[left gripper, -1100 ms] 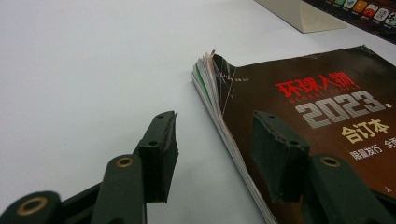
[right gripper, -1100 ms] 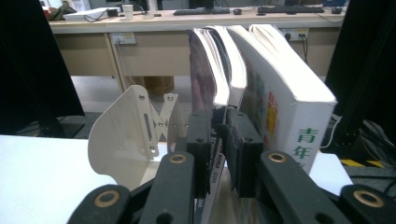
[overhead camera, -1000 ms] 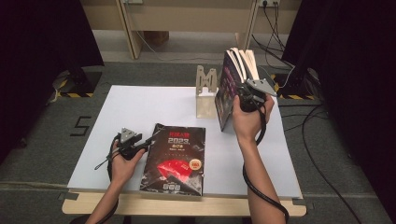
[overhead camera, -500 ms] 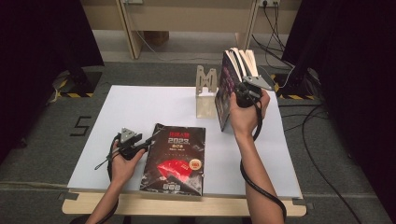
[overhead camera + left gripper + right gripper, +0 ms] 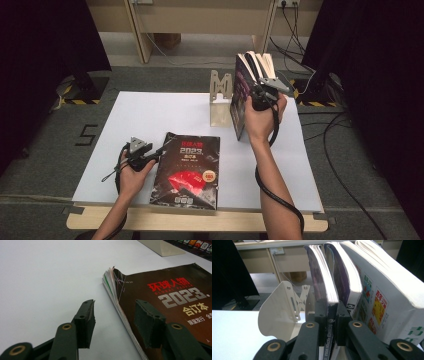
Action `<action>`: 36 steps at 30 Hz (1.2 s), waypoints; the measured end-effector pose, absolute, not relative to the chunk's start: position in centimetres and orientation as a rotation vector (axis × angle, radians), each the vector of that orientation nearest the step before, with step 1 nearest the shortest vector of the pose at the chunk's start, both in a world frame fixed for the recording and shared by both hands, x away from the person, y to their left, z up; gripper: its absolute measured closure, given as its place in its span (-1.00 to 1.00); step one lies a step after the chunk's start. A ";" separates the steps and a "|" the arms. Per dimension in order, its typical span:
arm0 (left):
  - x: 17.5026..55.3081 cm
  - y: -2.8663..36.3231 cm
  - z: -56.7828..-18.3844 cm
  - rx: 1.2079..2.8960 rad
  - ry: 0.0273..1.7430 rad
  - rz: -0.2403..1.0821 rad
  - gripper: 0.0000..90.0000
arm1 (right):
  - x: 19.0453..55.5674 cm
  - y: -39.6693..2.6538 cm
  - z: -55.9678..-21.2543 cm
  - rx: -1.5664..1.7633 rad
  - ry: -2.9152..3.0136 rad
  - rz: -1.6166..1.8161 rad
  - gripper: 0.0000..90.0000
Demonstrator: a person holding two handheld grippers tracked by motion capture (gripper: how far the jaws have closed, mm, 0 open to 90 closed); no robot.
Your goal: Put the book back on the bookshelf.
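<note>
Your right gripper (image 5: 329, 322) has just been closing and now pinches the upright magazine (image 5: 322, 282) by its spine, beside the bookend (image 5: 220, 98). Your left gripper (image 5: 115, 322) gapes, straddling the flat book's (image 5: 187, 167) near edge; its spine runs away from you.

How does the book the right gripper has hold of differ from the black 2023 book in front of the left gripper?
The gripped book stands upright beside the metal bookend, with other books on its far side; the 2023 book lies flat on the table, cover up. The right gripper is clamped on the spine of the gripped book, its jaws having just been closing; the left gripper stands open astride the 2023 book's edge, with no pad seen pressing. Both have dark covers.
</note>
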State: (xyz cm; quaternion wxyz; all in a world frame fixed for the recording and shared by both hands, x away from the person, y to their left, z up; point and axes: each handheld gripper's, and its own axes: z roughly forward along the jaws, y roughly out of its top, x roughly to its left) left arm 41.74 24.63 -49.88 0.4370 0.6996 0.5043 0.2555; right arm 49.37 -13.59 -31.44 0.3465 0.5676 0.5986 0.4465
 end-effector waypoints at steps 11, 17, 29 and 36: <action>41.7 24.7 -49.9 1.738 1.256 0.635 0.12 | 49.4 -13.2 -31.8 1.414 1.509 1.208 0.89; 41.8 24.6 -49.9 1.739 1.255 0.634 0.12 | 49.7 -13.2 -31.7 1.395 1.468 1.233 0.89; 41.8 24.7 -49.9 1.740 1.255 0.631 0.12 | 50.8 -12.5 -31.4 1.378 1.403 1.235 0.89; 41.8 24.7 -49.9 1.739 1.255 0.631 0.12 | 51.3 -12.0 -32.3 1.390 1.432 1.182 0.88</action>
